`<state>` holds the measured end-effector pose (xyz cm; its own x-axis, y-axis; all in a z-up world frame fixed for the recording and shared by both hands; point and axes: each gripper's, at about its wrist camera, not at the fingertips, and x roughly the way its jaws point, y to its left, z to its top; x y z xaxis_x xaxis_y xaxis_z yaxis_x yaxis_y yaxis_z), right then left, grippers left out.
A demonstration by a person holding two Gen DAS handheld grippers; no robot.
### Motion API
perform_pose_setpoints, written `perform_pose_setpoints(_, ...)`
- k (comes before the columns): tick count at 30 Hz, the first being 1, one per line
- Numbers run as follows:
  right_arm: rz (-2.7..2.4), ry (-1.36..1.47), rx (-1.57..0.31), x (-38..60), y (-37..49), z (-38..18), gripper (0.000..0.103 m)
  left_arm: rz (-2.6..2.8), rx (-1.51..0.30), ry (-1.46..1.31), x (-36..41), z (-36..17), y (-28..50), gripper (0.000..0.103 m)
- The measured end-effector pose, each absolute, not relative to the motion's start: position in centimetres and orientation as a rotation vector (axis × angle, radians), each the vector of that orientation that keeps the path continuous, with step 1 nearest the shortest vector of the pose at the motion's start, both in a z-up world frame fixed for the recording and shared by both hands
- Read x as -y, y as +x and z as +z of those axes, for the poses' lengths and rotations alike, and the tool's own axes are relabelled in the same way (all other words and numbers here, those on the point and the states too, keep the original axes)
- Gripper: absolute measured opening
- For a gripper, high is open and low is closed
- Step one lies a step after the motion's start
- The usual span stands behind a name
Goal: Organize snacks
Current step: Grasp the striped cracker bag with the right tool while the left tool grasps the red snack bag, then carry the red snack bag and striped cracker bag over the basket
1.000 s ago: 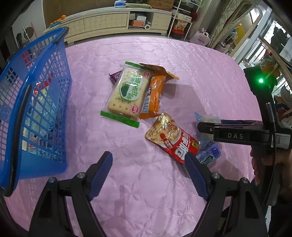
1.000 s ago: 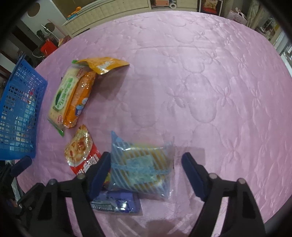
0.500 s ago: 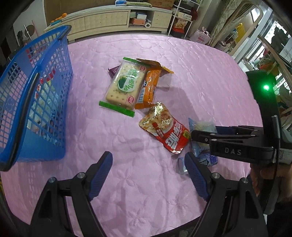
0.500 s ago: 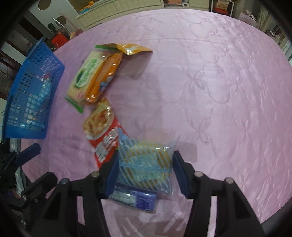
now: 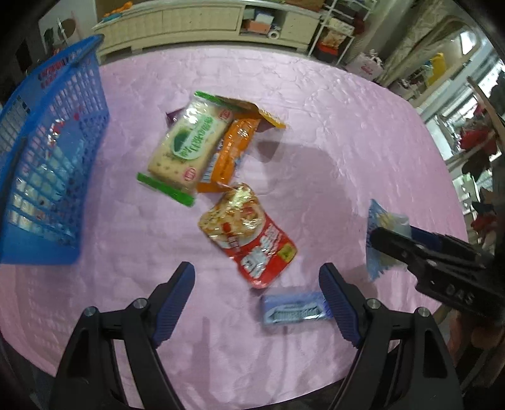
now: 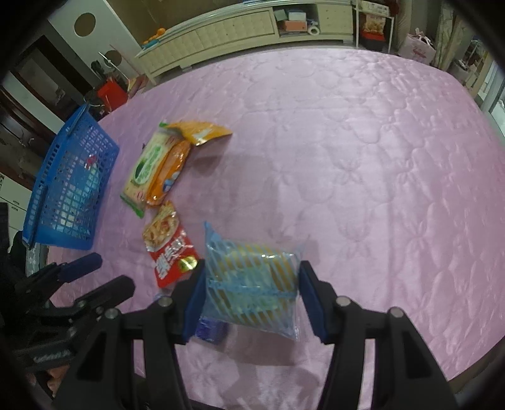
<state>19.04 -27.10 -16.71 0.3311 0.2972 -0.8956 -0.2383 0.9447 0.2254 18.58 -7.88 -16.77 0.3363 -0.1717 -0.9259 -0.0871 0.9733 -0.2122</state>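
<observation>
My right gripper (image 6: 251,288) is shut on a blue-striped clear snack bag (image 6: 249,280) and holds it above the pink table (image 6: 347,157); the bag also shows in the left wrist view (image 5: 383,239). My left gripper (image 5: 257,298) is open and empty over the table's near edge. A red snack pouch (image 5: 249,233), a green cracker pack (image 5: 186,145), an orange pack (image 5: 227,154) and a small blue bar (image 5: 295,310) lie on the table. A blue basket (image 5: 47,151) stands at the left.
A yellow-orange opened pouch (image 6: 199,131) lies behind the cracker pack. A purple wrapper (image 5: 173,115) peeks from under it. A white cabinet (image 6: 236,28) and shelves stand beyond the table. The table's near edge is just below both grippers.
My right gripper closed on the blue-striped bag and lifted it off the table, uncovering the small blue bar. My left gripper drew back toward the near edge, still open.
</observation>
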Motion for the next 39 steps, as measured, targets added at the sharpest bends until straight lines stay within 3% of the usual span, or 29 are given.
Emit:
perform_pose_setpoints(12, 0.41, 0.009, -1.169, 27.8, 21.4, -17.5, 0.061, 0.16, -1.308, -0.325, 8.8, -21.0, 22.4, 0.079)
perform_pose_setpoints(24, 0.461, 0.048, -1.196, 27.7, 22.2, -19.3, 0.061, 0.225, -1.328, -0.212, 9.7, -23.2, 24.6, 0.078)
perform_pose_setpoints(32, 0.466, 0.078, -1.208, 28.1, 21.8, -19.8, 0.061, 0.164, -1.366, -0.171, 9.9, -23.1, 24.9, 0.056)
perform_pose_setpoints(34, 0.471, 0.078, -1.209, 27.9, 21.6, -19.8, 0.061, 0.137, -1.358, -0.148, 9.2, -22.8, 24.5, 0.039)
perform_pose_setpoints(39, 0.487, 0.061, -1.212, 26.3, 21.1, -19.8, 0.061, 0.102, -1.357, -0.124, 9.3, -22.6, 23.9, 0.028)
